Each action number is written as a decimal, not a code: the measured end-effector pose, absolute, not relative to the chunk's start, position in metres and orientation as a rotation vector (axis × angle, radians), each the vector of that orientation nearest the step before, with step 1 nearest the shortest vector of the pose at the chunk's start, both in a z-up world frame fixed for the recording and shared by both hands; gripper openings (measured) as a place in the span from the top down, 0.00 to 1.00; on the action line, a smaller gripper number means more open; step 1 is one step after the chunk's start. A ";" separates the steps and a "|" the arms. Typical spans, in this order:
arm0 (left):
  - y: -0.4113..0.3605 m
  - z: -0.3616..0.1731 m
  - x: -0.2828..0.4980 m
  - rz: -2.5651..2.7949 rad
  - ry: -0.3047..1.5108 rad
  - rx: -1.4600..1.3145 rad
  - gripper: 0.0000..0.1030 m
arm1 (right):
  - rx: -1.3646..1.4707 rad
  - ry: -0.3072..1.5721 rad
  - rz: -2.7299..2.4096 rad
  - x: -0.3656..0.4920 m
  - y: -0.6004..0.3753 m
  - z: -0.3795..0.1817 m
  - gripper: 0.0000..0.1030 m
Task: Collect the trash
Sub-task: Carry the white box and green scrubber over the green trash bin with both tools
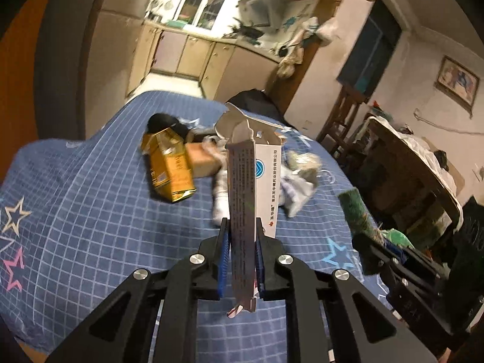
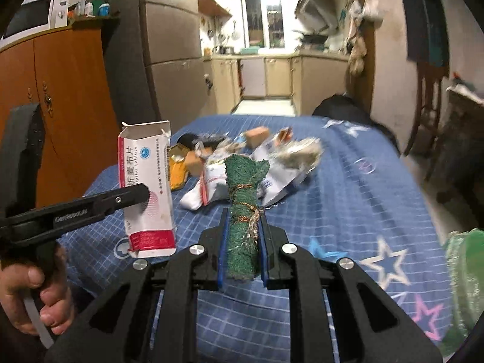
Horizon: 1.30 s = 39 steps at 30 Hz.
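While the left tongs (image 1: 242, 236) are clenched on a white medicine carton (image 1: 251, 181) that stands nearly upright in the centre of the left wrist view, the right tongs (image 2: 243, 227) are clenched on a rolled green scouring pad (image 2: 245, 205) tied round with thin cord, in the centre of the right wrist view. Both pieces are held clear above the surface — a blue checked cloth (image 1: 90, 196) printed with stars, which I cannot tell for a bed or a table. The carton's torn top flap is open, and its lower end sticks out below the blue pads. The remaining trash lies in a loose heap in the middle of the cloth, beyond both tongs: a gold carton (image 1: 169, 169) on its side at centre left of the left view, a brown block (image 1: 202, 158) touching it, and crumpled white wrappers (image 1: 296, 187) at centre right. The near half of the cloth, at the bottom of both views, is bare. The cloth's left edge runs close beside an orange wooden cabinet (image 2: 66, 106) at the left of the right view; its far edge faces an open kitchen passage in the upper centre. In the lower left of the right view a hand (image 2: 33, 290) grips the left tool's handle — the carton (image 2: 148, 187) shows there too. A green translucent bag (image 2: 462, 287) is blurred at lower right.
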State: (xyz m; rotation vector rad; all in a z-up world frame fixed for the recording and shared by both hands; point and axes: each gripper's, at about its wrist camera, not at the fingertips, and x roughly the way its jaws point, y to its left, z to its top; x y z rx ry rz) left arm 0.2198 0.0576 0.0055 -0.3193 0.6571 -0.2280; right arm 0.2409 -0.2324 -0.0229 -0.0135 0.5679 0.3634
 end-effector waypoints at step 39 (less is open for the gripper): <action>-0.427 0.080 0.251 -0.880 0.630 0.092 0.85 | 0.157 0.570 -0.348 0.207 -0.604 0.021 0.85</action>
